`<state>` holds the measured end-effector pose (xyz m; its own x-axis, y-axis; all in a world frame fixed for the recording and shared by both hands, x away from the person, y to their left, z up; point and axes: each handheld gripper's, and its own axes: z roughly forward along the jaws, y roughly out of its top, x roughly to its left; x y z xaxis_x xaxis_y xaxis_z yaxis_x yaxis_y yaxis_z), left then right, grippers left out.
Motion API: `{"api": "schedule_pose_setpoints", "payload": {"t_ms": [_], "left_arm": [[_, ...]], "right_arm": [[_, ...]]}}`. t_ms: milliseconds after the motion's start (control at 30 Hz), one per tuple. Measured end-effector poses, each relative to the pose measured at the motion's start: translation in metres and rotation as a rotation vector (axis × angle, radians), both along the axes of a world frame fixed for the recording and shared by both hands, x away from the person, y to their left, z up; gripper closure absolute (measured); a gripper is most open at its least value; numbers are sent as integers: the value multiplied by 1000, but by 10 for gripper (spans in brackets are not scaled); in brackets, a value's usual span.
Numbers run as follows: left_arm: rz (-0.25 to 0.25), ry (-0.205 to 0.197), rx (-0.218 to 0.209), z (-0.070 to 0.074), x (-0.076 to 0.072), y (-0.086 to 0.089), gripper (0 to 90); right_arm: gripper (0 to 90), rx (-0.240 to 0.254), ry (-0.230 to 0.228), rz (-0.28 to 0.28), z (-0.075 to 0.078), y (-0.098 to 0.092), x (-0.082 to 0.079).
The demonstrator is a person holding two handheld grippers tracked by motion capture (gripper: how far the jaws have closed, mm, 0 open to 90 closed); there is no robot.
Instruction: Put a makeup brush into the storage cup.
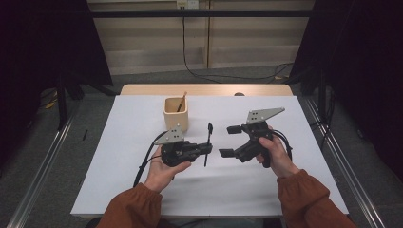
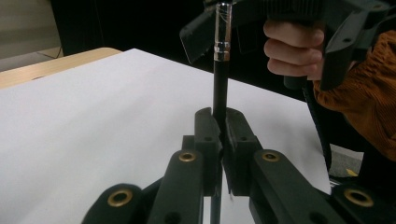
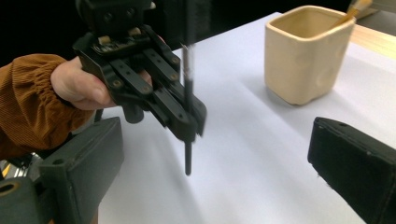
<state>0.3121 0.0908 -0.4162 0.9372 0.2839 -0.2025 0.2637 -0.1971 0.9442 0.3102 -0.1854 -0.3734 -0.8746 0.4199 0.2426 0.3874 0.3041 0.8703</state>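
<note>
A slim black brush (image 1: pixel 209 130) with a silver ferrule (image 2: pixel 223 28) stands nearly upright above the white table cover (image 1: pixel 119 166). My left gripper (image 1: pixel 208 148) is shut on its handle (image 2: pixel 219 93), and the jaws (image 2: pixel 219 122) pinch it from both sides. My right gripper (image 1: pixel 230 141) is just right of the brush, open wide, with nothing between its fingers (image 3: pixel 79 163). From the right gripper view the left gripper (image 3: pixel 189 122) and the brush (image 3: pixel 187 154) hang in front of the open jaws, the handle end just above the cover.
A cream square cup (image 1: pixel 176 113) stands behind the left gripper and holds a wooden-handled brush (image 1: pixel 182 101); the cup (image 3: pixel 303 56) is at the upper right in the right gripper view. The wooden table edge (image 1: pixel 204 89) runs along the back. Dark curtains flank both sides.
</note>
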Motion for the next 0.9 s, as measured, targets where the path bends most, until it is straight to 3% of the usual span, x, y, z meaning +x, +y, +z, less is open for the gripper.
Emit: {"api": "schedule_pose_setpoints", "payload": {"t_ms": [300, 433, 700, 900], "left_arm": [[-9, 4, -2, 1, -5, 1, 856], [-8, 7, -2, 2, -5, 2, 856], [-7, 14, 5, 1, -6, 5, 856], [15, 20, -10, 4, -4, 14, 856]], "right_arm": [[41, 6, -16, -42, -8, -17, -8], [76, 6, -43, -80, -11, -23, -15], [52, 28, -79, -123, -11, -32, -20], [62, 34, -70, -148, -21, -38, -24]]}}
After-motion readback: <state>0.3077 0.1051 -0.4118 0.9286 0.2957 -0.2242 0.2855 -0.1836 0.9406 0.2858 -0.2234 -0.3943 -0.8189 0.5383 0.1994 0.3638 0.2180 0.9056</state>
